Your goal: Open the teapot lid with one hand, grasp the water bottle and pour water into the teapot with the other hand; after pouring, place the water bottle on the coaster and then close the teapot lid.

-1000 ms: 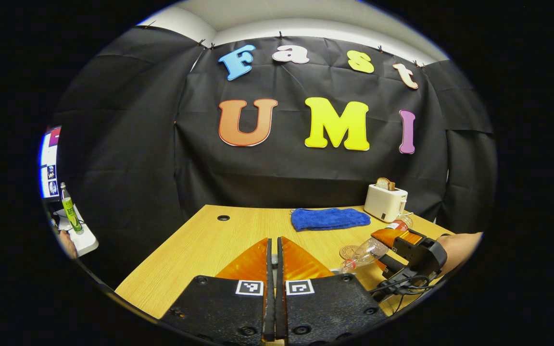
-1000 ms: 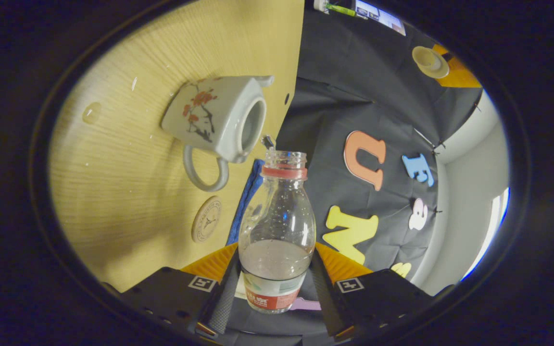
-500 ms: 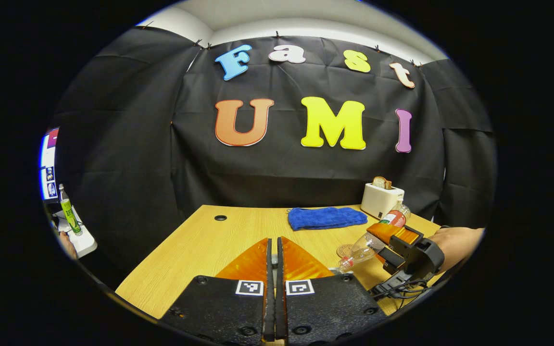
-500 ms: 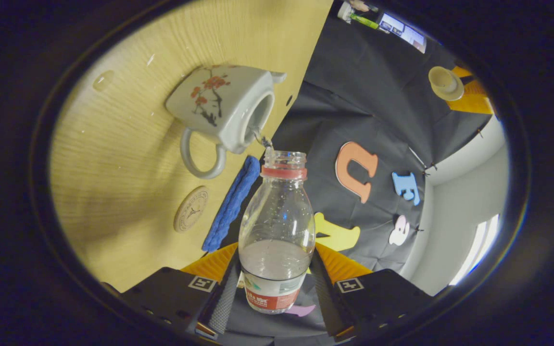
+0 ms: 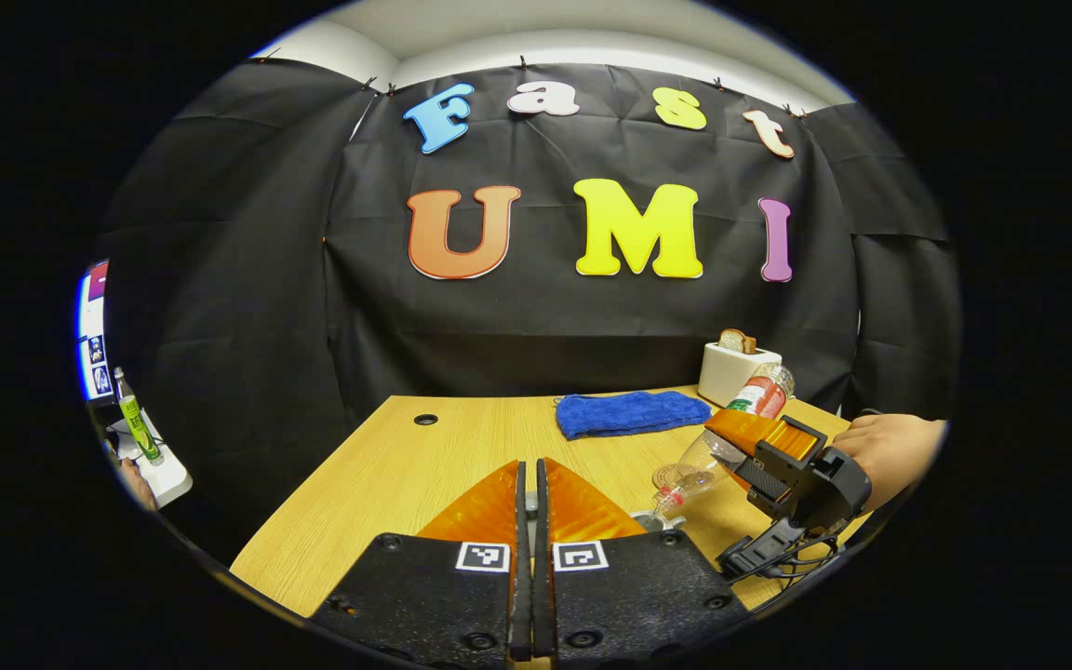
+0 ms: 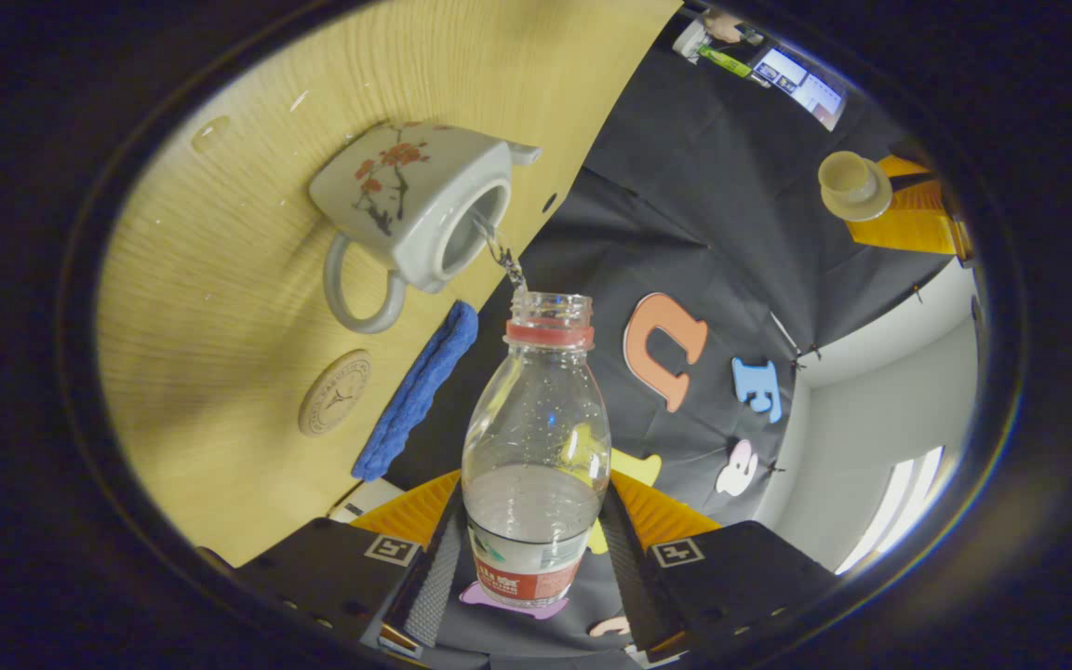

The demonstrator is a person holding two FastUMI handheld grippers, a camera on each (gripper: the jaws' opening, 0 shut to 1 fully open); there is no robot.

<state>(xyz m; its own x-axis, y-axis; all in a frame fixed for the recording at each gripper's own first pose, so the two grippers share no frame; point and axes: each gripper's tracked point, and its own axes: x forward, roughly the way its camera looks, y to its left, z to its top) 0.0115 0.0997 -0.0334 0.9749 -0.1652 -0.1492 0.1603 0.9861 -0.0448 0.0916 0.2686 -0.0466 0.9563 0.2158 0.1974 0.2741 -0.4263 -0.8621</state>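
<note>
Mid-pour right now: lid (image 6: 854, 184) is off and pinched high in my left gripper (image 5: 527, 484), whose fingers look pressed together, while my right gripper (image 6: 532, 540) clamps the water bottle (image 6: 536, 447), tipped so a thin stream runs into the teapot (image 6: 406, 209) on the table (image 6: 220, 372). Left to do: bottle onto the coaster (image 6: 335, 406), lid back on. Blue towel (image 6: 415, 395) sits just beside the coaster, toaster (image 5: 737, 370) further back, nothing really blocking.

table (image 5: 387, 465): left half was bare, open for passing | towel (image 5: 631, 412) and toaster (image 5: 736, 370) stood along far edge | coaster (image 6: 335, 406) lay uncovered between teapot (image 6: 406, 209) and towel, near both
</note>
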